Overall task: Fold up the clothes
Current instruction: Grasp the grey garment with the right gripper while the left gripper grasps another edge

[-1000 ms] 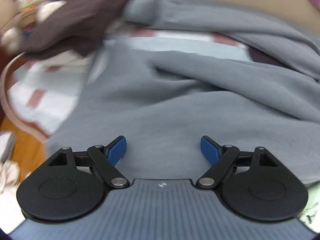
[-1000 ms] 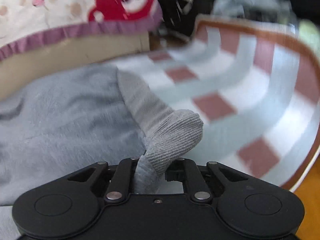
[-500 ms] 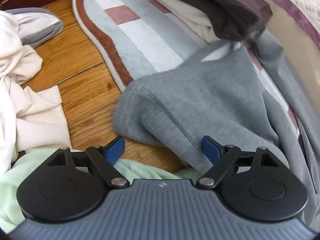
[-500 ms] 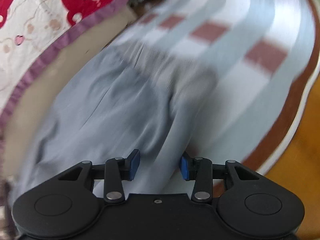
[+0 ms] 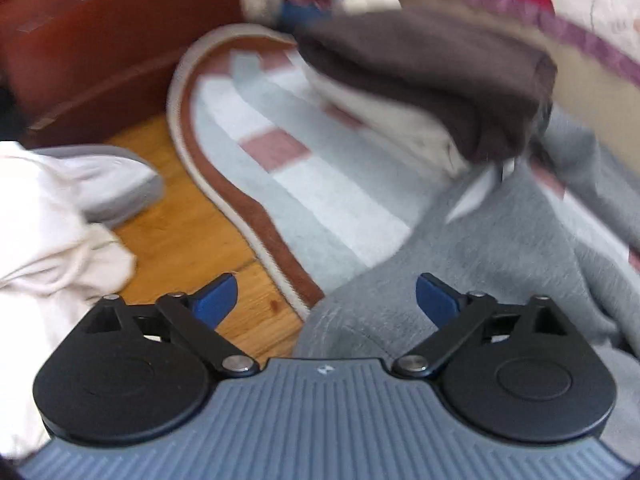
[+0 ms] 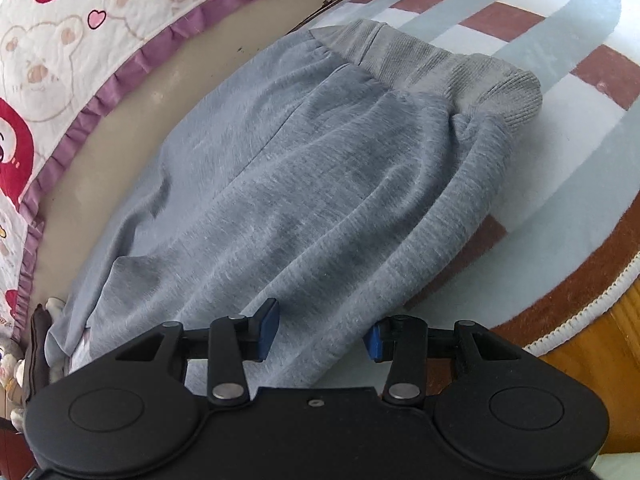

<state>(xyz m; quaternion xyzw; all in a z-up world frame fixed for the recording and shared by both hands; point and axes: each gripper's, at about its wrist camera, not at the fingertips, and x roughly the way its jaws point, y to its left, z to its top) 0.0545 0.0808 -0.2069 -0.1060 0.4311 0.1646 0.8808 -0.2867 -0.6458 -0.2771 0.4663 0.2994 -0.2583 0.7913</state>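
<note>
Grey sweatpants [image 6: 304, 184] lie stretched on the striped rug, their ribbed cuffs [image 6: 460, 76] at the far end. My right gripper [image 6: 322, 330] hovers open just above the near part of the grey fabric, nothing between its blue pads. In the left wrist view the same grey sweatpants [image 5: 480, 264] fill the lower right, one folded edge reaching over the rug's border. My left gripper [image 5: 326, 300] is open over that edge and holds nothing.
A folded dark brown garment [image 5: 432, 72] sits on a white one at the back. A white cloth pile [image 5: 44, 220] lies on the wooden floor [image 5: 188, 232] at left. A bed with a quilt [image 6: 80, 40] borders the rug [image 6: 560, 128]. Wooden furniture [image 5: 100, 40] stands far left.
The right gripper let go of the ribbed cuff, opened and drew back, and the sweatpants now lie flat. The left gripper swung from over the fabric toward its edge by the floor.
</note>
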